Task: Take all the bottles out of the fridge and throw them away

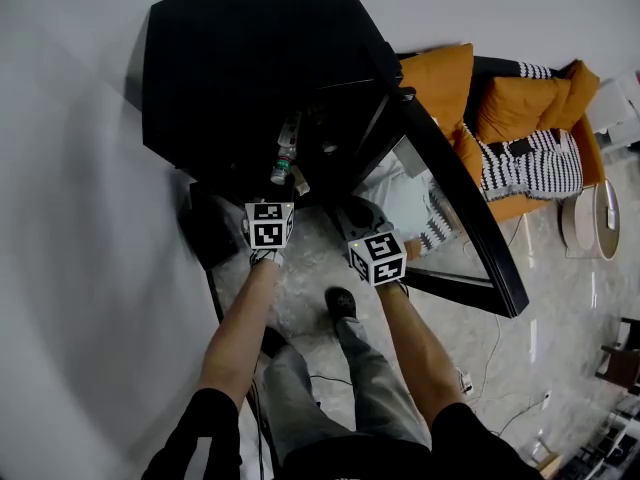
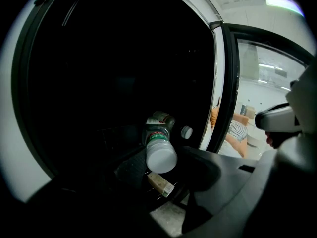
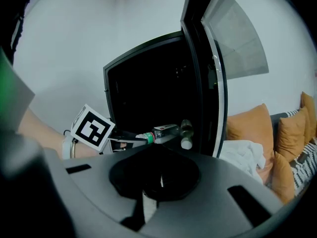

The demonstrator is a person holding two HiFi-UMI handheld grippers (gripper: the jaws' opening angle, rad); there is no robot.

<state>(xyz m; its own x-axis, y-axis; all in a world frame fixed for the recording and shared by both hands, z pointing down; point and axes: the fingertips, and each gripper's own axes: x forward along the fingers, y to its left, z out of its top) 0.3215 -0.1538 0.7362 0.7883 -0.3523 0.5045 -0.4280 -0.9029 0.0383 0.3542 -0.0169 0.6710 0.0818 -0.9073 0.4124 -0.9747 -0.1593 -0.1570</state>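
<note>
At far left, plain pale wall (image 1: 60,218). Next, boxy black fridge (image 1: 250,58), smooth and glossy, inside too dark to read beyond the front edge. At its open mouth, clear plastic bottle (image 2: 159,148) lying on its side, round white top towards the left gripper (image 2: 166,155), green band at the neck. Jaws of that gripper spread wide to either side of the top end, ribbed pad just below it; contact impossible to judge. Behind, a second bottle (image 2: 163,119) with a paper label, half lost in shadow, and just beside it a small white cap (image 2: 186,132), body hidden. Underneath, small tan carton (image 2: 161,183). Further right, right gripper (image 3: 161,177), jaws pressed together on nothing. Then glass-paned door (image 1: 460,198) swung open, orange sofa (image 1: 450,88), black-and-white striped cushion (image 1: 525,163)
</note>
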